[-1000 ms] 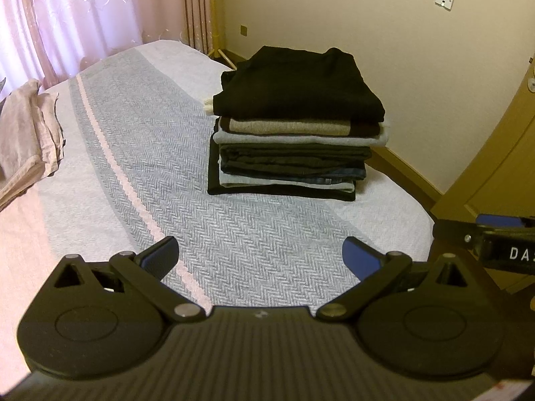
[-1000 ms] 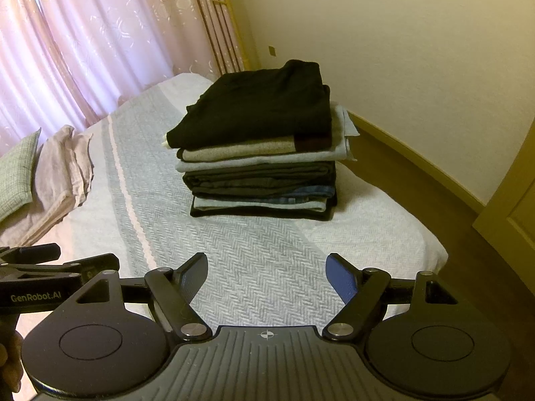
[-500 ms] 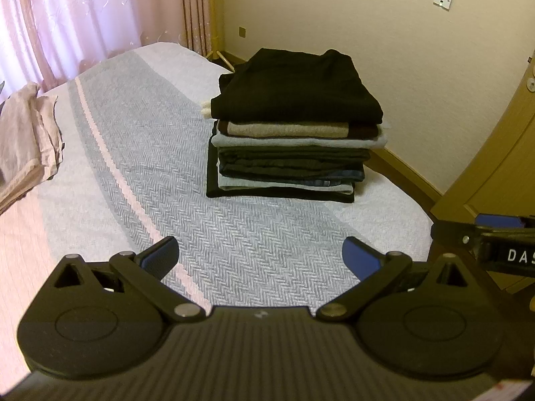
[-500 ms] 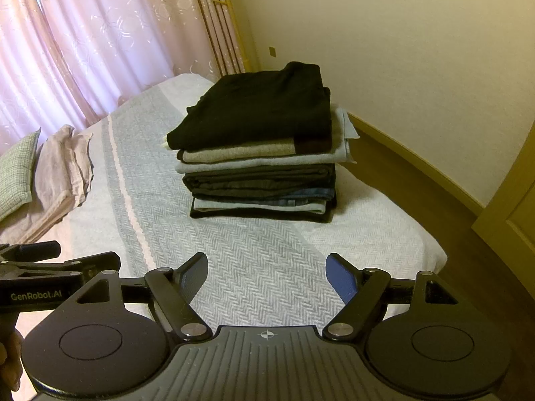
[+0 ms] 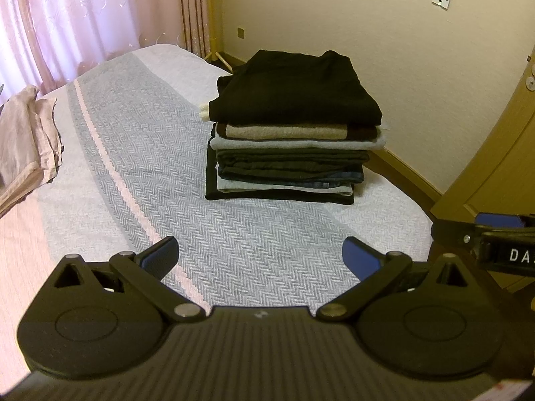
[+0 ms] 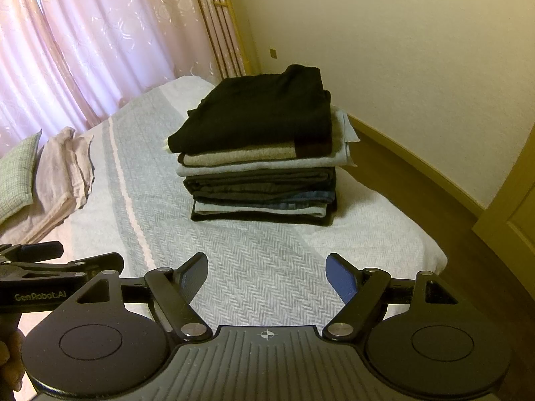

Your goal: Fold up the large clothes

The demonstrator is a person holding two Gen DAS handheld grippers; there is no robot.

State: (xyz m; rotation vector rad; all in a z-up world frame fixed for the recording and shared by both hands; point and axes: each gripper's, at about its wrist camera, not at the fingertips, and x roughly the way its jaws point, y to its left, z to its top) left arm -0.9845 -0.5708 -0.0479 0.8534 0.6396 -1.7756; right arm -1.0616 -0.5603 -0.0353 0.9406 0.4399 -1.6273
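Bed [image 5: 254, 244] with a grey herringbone cover carries a stack of folded clothes [image 5: 291, 133] toward its far right side, well ahead of both tools. Left hand-held gripper [image 5: 260, 257] and right hand-held gripper [image 6: 265, 275] hover over the cover, fingers spread wide, holding and touching nothing.

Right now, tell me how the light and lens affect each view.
Left wrist view: warm, dim light, black top garment loses fold detail, wall edge bows from fisheye. Right wrist view: pink curtain glows backlit, corners vignette dark, stack stays sharp.

Bed [image 5: 254, 247] (folded stack [image 5: 291, 153], crumpled cloth [image 5: 26, 147])
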